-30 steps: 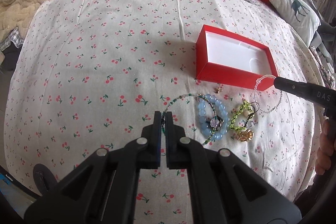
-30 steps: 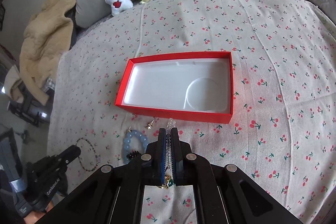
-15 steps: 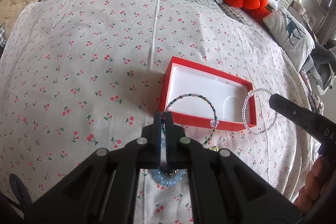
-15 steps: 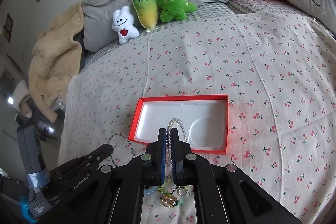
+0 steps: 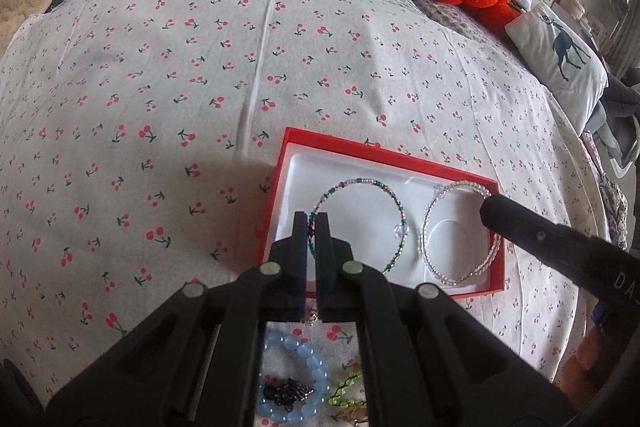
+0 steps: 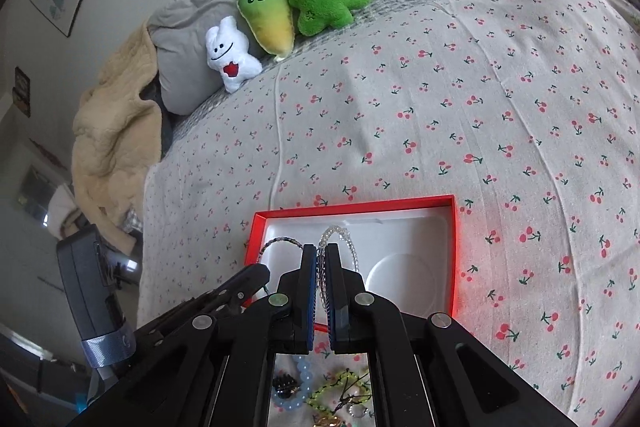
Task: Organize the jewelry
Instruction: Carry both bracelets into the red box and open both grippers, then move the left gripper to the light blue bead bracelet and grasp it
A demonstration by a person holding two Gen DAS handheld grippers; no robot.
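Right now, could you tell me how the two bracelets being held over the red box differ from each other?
The green-beaded bracelet has small dark green and pale beads with one larger lilac bead; the clear bracelet is uniformly transparent. The left gripper pinches the green one, the right gripper the clear one. The green one hangs over the red box's left part, the clear one over its round recess. Both are thin beaded hoops.
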